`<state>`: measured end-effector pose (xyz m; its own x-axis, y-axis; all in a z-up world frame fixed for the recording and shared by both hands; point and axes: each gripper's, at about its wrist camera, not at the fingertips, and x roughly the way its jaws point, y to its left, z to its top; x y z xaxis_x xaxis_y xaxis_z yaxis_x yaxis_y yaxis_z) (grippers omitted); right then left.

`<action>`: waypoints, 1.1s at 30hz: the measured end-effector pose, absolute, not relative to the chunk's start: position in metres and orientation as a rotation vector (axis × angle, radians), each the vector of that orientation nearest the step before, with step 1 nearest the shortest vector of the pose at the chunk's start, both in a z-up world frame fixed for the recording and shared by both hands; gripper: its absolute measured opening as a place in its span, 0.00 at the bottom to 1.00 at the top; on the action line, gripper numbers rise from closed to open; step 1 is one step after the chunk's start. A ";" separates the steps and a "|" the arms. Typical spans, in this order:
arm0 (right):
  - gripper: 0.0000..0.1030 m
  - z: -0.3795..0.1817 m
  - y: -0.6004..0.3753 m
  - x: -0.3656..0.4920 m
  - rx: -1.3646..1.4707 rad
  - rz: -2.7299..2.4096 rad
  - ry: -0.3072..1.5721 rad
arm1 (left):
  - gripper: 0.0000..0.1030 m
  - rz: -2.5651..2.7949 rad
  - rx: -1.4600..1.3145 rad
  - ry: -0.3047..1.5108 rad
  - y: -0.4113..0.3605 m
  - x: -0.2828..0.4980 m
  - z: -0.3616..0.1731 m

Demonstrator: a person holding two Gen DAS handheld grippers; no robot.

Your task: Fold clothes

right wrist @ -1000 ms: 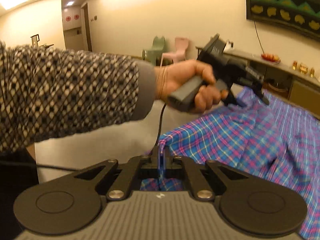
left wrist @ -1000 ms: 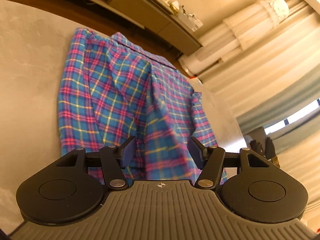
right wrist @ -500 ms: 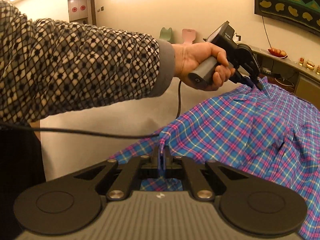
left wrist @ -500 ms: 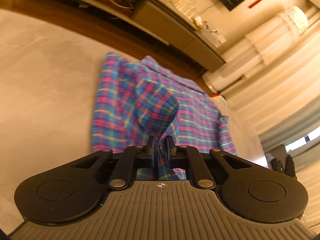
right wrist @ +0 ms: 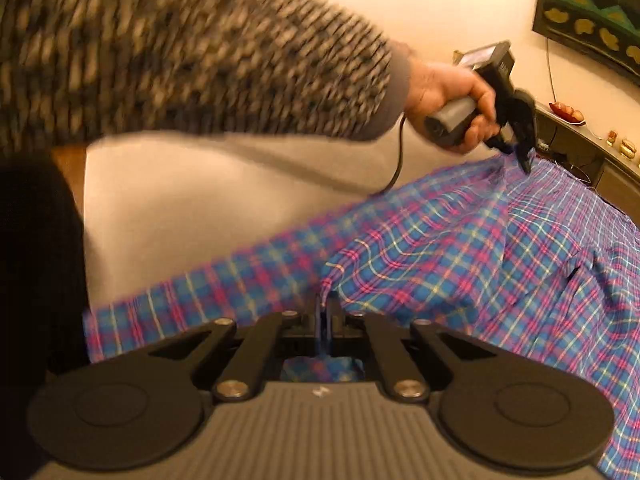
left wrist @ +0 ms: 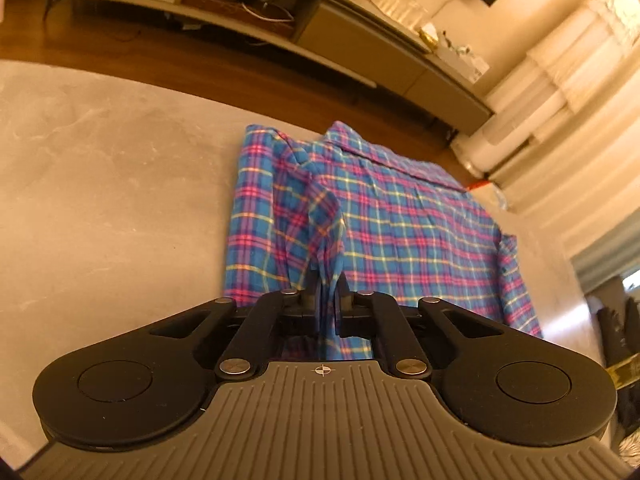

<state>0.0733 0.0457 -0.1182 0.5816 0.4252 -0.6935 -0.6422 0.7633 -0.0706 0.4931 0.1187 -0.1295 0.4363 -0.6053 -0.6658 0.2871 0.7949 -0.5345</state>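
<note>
A blue, pink and yellow plaid shirt [left wrist: 408, 232] lies spread on a pale grey surface [left wrist: 100, 184], its collar at the far end. My left gripper [left wrist: 325, 284] is shut on a raised fold along the shirt's left side, and the cloth rises in a ridge from the jaws. My right gripper [right wrist: 325, 304] is shut on the shirt [right wrist: 460, 272] near its lower edge. In the right wrist view a hand holds the left gripper [right wrist: 524, 164] farther along the same edge, pinching the cloth. A patterned sleeve [right wrist: 192, 52] crosses the top of that view.
A long low cabinet [left wrist: 360, 40] with glasses and small ornaments runs behind the surface, with wooden floor [left wrist: 224, 68] between them. Pale curtains [left wrist: 568, 92] hang at the right. A black cable [right wrist: 396, 160] trails from the left gripper's handle. A dark framed picture [right wrist: 592, 20] hangs on the wall.
My left gripper went from open over the shirt to shut on a fold and has drawn it up and along. The right gripper stayed shut on the cloth and shifted slightly.
</note>
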 end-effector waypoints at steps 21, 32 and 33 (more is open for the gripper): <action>0.23 -0.065 -0.040 0.093 -0.030 0.507 0.720 | 0.21 -0.540 -0.218 0.822 0.148 0.387 -0.072; 0.21 -0.076 -0.074 0.096 0.064 0.405 0.775 | 0.24 -0.469 0.025 0.871 0.118 0.298 -0.087; 0.21 -0.071 -0.082 0.094 0.069 0.381 0.752 | 0.24 -0.474 0.014 0.842 0.120 0.286 -0.079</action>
